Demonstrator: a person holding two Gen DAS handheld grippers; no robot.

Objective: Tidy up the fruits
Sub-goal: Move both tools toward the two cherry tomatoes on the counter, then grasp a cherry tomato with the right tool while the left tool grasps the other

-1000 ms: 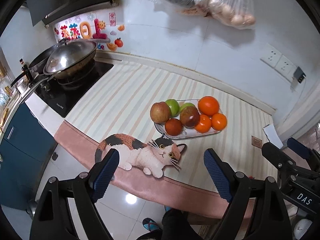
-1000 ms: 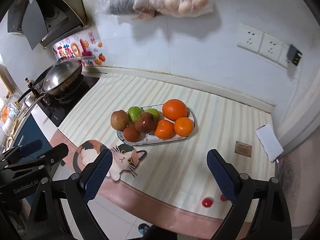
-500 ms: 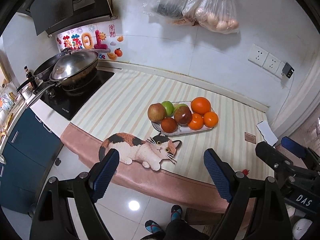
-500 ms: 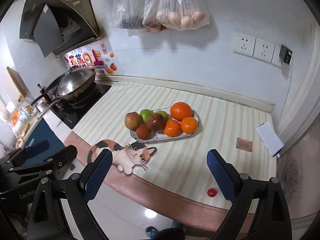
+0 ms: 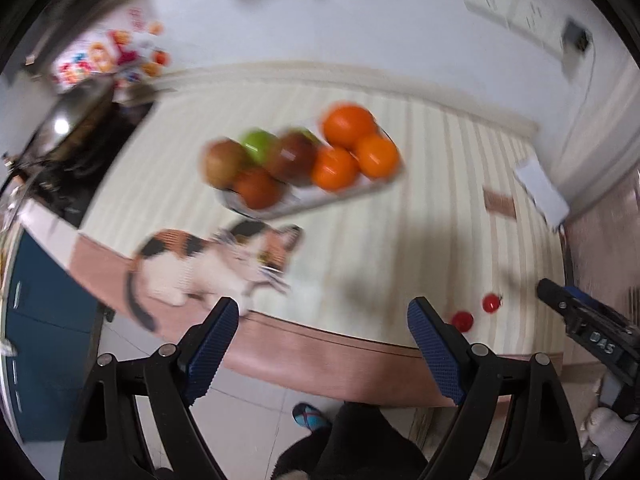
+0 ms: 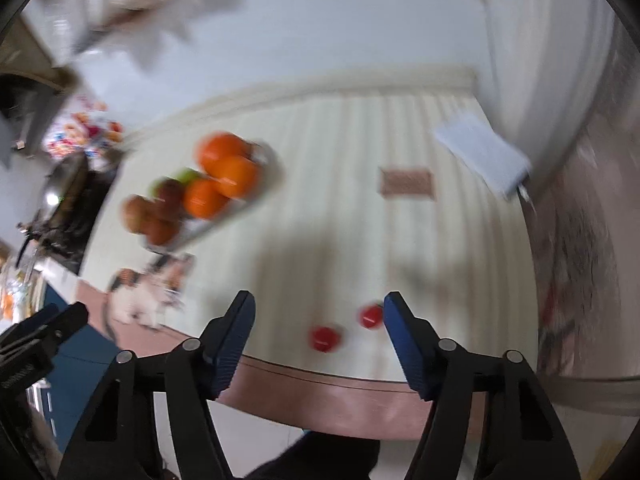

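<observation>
A plate [image 5: 348, 194] [image 6: 266, 184] on the striped counter holds oranges [image 5: 348, 124] [image 6: 234, 174], green apples [image 5: 256, 144] and reddish-brown apples [image 5: 256, 186]. Two small red fruits [image 6: 325, 338] [image 6: 371, 316] lie near the counter's front edge, also seen in the left wrist view as the nearer red fruit [image 5: 463, 320] and the farther one [image 5: 491, 303]. My right gripper [image 6: 318, 308] hovers above them, its jaws closing with nothing pressed between the pads. My left gripper [image 5: 322, 314] stands open and empty over the front edge. Both views are motion-blurred.
A cat picture [image 5: 208, 256] decorates the counter mat's front left. A wok [image 5: 68, 120] sits on the stove at far left. A white paper [image 6: 482, 156] and a small brown card [image 6: 406, 182] lie at the right. A person's foot [image 5: 310, 418] shows on the floor.
Both grippers have dropped and swung toward the counter's front right, where the red fruits lie. The right gripper's jaws have narrowed. The plate has not moved.
</observation>
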